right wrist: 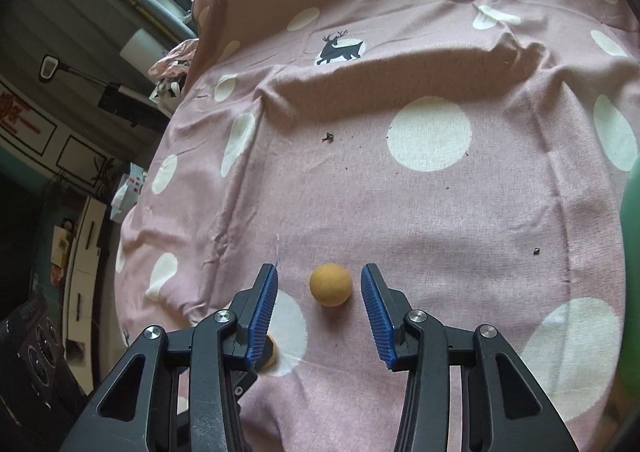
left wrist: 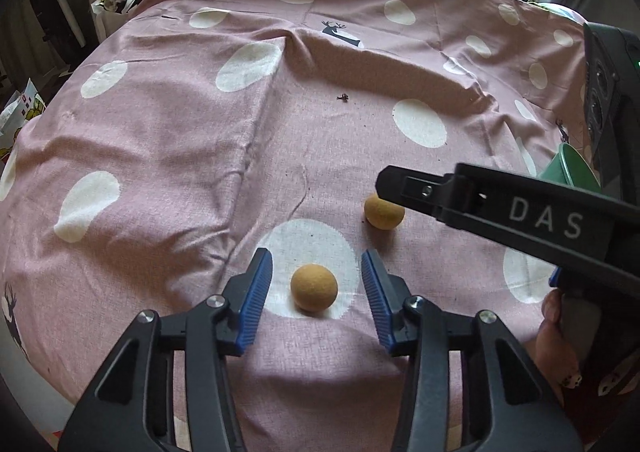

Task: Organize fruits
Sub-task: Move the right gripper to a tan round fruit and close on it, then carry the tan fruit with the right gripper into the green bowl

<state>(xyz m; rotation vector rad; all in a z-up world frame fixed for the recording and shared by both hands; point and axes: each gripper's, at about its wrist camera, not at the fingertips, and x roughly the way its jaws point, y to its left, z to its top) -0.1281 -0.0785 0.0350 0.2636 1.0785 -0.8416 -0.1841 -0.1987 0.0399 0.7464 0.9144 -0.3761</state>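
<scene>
left wrist view: the left gripper (left wrist: 316,284) hangs over a pink bedsheet with white dots and small deer prints (left wrist: 168,123), its blue ribbed pads (left wrist: 256,300) standing apart on either side of a small round yellow-brown fruit (left wrist: 314,287) that sits on a white dot. the pads do not touch it; a gap shows on both sides, so nothing is gripped yet. a second round yellow-brown fruit (left wrist: 384,211) lies just beyond, half covered by the black finger of the right gripper (left wrist: 480,203), which crosses in from the right. a green bowl rim (left wrist: 568,167) peeks out behind that tool.

right wrist view: the right gripper (right wrist: 320,304) brackets the second fruit (right wrist: 331,284) the same way, jaws part open with daylight on each side. the first fruit (right wrist: 272,352) is mostly hidden behind the left-hand pad. a green blur (right wrist: 630,252) fills the right edge, likely the bowl.

both hands look poised at the grasp step. the next move calls for closing each pair of pads gently onto its fruit, as round fruit can roll on soft cloth, then carrying both to the bowl.
</scene>
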